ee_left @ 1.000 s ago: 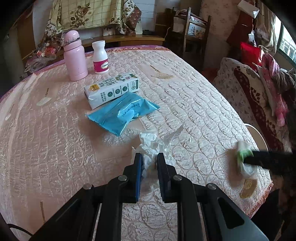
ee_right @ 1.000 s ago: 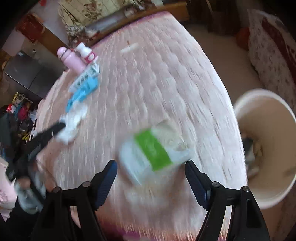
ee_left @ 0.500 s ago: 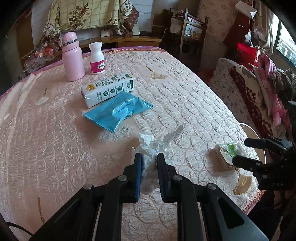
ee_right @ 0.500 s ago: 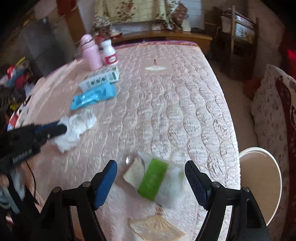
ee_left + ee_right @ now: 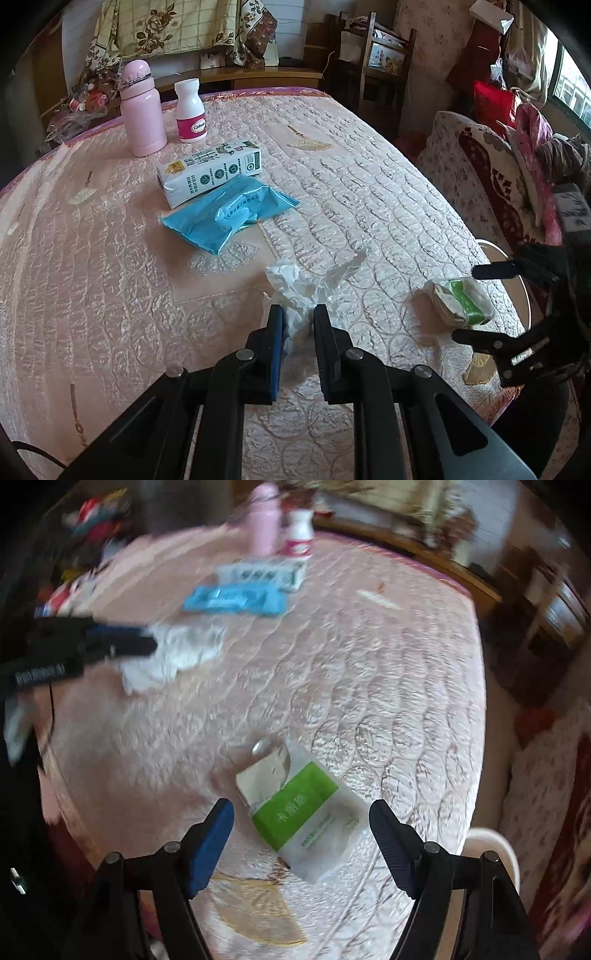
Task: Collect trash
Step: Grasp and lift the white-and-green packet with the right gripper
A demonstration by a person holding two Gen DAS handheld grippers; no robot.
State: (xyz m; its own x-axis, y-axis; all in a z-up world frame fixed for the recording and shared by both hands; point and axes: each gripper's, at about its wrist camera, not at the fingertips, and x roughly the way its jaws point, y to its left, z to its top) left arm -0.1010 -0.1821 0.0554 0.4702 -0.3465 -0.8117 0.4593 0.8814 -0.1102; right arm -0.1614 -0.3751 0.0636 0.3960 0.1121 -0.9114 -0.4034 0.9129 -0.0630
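Note:
In the left wrist view my left gripper (image 5: 298,314) is shut on a crumpled white tissue (image 5: 310,288) that rests on the pink quilted table (image 5: 388,206). From the right wrist view the same tissue (image 5: 177,653) shows in that gripper at the left. A green-and-white tissue packet (image 5: 306,812) lies near the table's right edge. My right gripper (image 5: 301,816) stands open over it, one finger on each side, the pads apart from it. The left wrist view shows the packet (image 5: 460,302) between those black fingers (image 5: 495,271).
A blue plastic wrapper (image 5: 229,214), a white milk carton (image 5: 210,171), a pink flask (image 5: 142,110) and a white pill bottle (image 5: 190,110) stand farther back. A white bin rim (image 5: 491,853) shows past the table's right edge. A cushioned sofa (image 5: 495,177) stands to the right.
The right gripper has rolled and shifted over the green packet, which now lies flat between its open fingers. The left gripper keeps its hold on the tissue in the same spot.

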